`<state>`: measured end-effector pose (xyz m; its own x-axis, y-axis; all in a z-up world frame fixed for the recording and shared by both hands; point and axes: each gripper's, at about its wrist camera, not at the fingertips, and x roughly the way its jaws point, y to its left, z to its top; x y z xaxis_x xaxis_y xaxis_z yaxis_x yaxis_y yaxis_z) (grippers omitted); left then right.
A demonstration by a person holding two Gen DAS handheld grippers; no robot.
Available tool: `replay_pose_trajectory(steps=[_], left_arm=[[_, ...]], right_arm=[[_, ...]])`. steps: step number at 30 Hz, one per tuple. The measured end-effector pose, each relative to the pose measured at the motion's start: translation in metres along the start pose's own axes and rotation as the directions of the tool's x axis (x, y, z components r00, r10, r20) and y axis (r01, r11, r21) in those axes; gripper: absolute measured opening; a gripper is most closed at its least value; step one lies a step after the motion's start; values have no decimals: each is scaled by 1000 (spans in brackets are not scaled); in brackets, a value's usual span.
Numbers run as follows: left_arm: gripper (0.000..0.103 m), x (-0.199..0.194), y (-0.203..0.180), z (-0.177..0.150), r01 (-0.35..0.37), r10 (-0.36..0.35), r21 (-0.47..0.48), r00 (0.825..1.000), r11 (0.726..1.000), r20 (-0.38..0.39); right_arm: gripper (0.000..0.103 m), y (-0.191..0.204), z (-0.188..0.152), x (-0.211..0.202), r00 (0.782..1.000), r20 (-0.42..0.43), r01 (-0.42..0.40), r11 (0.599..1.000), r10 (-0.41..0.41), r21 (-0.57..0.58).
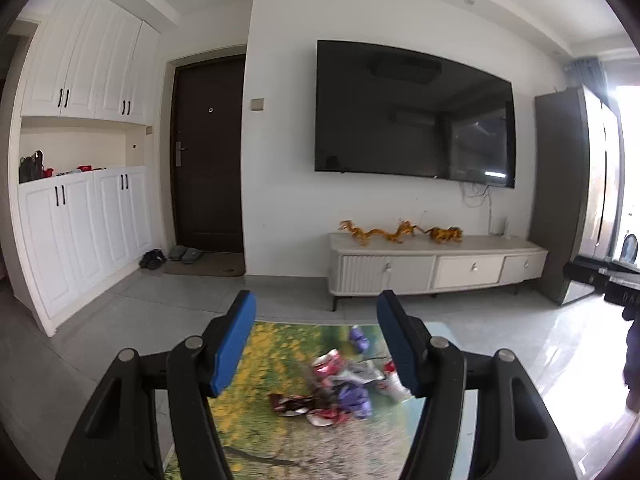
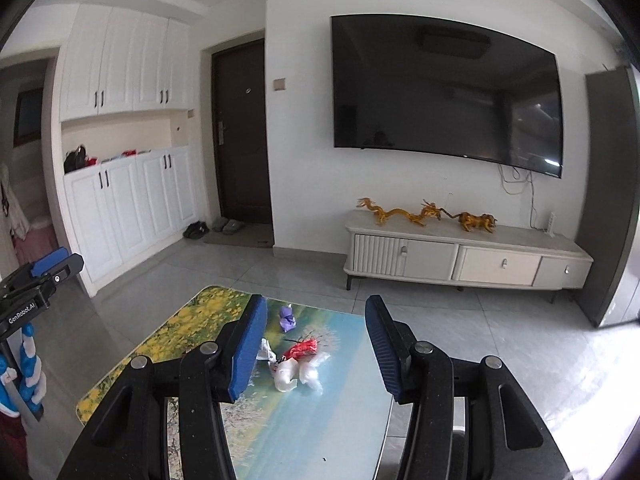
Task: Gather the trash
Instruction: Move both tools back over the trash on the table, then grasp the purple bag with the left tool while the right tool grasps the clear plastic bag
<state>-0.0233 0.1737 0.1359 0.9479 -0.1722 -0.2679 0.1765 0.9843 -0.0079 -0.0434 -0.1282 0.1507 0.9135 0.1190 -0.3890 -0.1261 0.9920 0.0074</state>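
Left gripper point(image 1: 316, 344) and right gripper point(image 2: 316, 348), both with jaws apart and empty, held above the table point(image 2: 340, 420). Crumpled wrappers point(image 2: 298, 366) lie clustered on its printed top, a purple scrap point(image 2: 287, 318) just beyond.

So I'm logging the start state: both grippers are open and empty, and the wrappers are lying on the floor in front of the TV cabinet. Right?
Not quite. The wrappers lie on the low table, not the floor, as the right wrist view shows. The rest holds: the left gripper and right gripper have open, empty jaws, facing the TV cabinet.
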Motion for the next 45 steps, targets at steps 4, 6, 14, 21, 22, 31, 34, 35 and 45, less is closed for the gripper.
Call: replay_pose_trajectory(steps=[4,6,14,21,22,31,34,35,45], left_arm=[[61,16,11,-9,-11,12,4,999,1000,-37],[61,33,13,-18,2,-2,-8,998,1000,-66],[61,120,1,-81,81,-79,0,970,997,-231],[61,174,-23,-130,192,-173,23,924,981,-340],[60,181,-27,-137,208,-182,34,916,978,-357],[54,231,-51,-169,295,-230,74,859,953,-457],[50,245,-53,-180,304,-233,69,840,950,-490],[45,247,-55,-182,311,-239,66,832,948,-500],[42,256,-70,-189,364,-254,111,807,925,-533]], right_arm=[[49,13,4,17,1000,-19,-23,999,23,-22],[49,16,2,30,999,-35,-37,999,37,-23],[49,2,-36,130,978,-194,-76,997,78,20],[49,-19,-78,219,930,-352,-75,993,103,92],[49,-20,-85,231,920,-376,-78,992,109,97],[48,-25,-122,294,864,-477,-108,984,164,143],[48,-28,-130,303,852,-492,-117,981,179,155],[48,-28,-133,306,848,-498,-120,980,185,159],[37,-33,-142,317,832,-498,-154,965,243,212]])
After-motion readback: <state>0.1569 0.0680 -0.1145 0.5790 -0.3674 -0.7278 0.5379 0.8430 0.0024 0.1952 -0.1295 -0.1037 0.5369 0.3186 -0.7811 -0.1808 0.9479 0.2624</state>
